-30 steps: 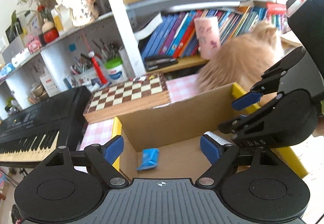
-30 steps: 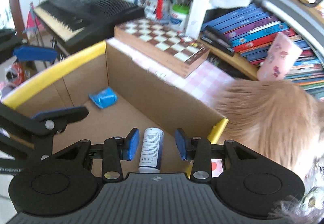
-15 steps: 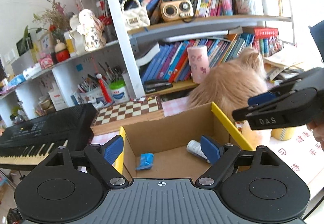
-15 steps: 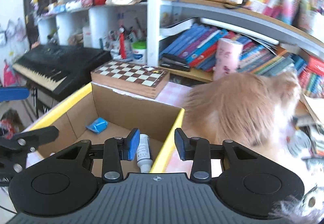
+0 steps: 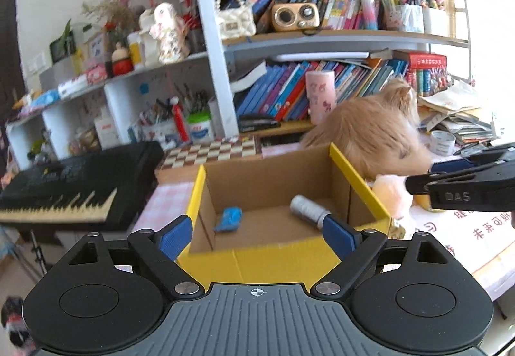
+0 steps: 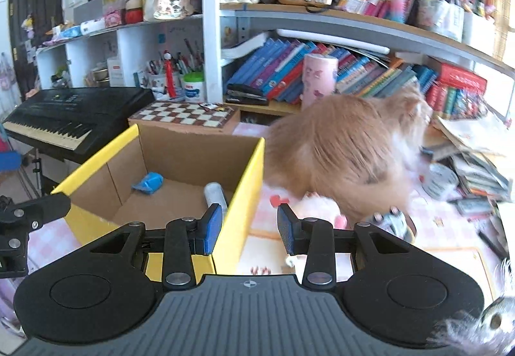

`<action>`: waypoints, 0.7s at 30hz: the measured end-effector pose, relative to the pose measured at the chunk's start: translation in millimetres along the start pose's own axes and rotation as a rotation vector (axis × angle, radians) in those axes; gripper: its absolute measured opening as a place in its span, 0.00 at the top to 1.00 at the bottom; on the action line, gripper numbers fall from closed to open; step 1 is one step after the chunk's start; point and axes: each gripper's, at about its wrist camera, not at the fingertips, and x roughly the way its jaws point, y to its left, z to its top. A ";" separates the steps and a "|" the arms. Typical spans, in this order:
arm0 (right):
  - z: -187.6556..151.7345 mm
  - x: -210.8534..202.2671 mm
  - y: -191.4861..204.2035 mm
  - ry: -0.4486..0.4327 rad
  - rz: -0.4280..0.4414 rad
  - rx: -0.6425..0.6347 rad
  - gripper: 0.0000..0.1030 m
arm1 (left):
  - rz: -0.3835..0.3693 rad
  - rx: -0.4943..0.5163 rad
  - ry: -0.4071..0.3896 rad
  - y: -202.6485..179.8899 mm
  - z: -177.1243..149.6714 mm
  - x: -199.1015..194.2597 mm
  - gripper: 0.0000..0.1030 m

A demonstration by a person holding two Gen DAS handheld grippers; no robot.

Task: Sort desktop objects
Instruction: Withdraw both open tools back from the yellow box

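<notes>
A cardboard box with a yellow rim (image 5: 354, 179) (image 6: 248, 169) stands on the pink checked desk. Inside it lie a blue packet (image 5: 229, 218) (image 6: 148, 184) and a grey-white bottle (image 5: 307, 211) (image 6: 215, 193). My left gripper (image 5: 257, 235) hovers at the box's near wall, its jaws opening wide with nothing between them. My right gripper (image 6: 249, 229) hangs over the box's right corner, its jaws drawn close and empty. It also shows from the side in the left wrist view (image 5: 466, 185).
A fluffy orange cat (image 5: 370, 134) (image 6: 341, 156) sits right of the box, with a pale plush toy (image 5: 391, 195) (image 6: 318, 208) beside it. Behind are a chessboard (image 6: 183, 113), a black keyboard (image 5: 64, 185) and full bookshelves. A tape roll (image 6: 441, 179) and papers clutter the right.
Both grippers have drawn back and up out of the box. The right one has swung right and rolled, leaving the bottle lying in the box. The left jaws stand a little wider.
</notes>
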 end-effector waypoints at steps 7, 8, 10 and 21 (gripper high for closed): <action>-38.1 -28.8 4.9 0.019 -0.045 0.066 0.65 | 0.029 -0.062 0.024 4.6 -26.9 -24.4 0.12; -42.9 -31.1 6.4 0.031 -0.045 0.078 0.65 | 0.030 -0.063 0.030 4.5 -29.9 -27.5 0.12; -51.7 -36.0 9.4 0.057 -0.041 0.104 0.65 | 0.032 -0.069 0.039 4.3 -36.5 -34.0 0.12; -94.4 -66.2 42.6 0.049 -0.064 0.074 0.65 | 0.065 -0.052 0.061 -5.7 -73.0 -65.9 0.12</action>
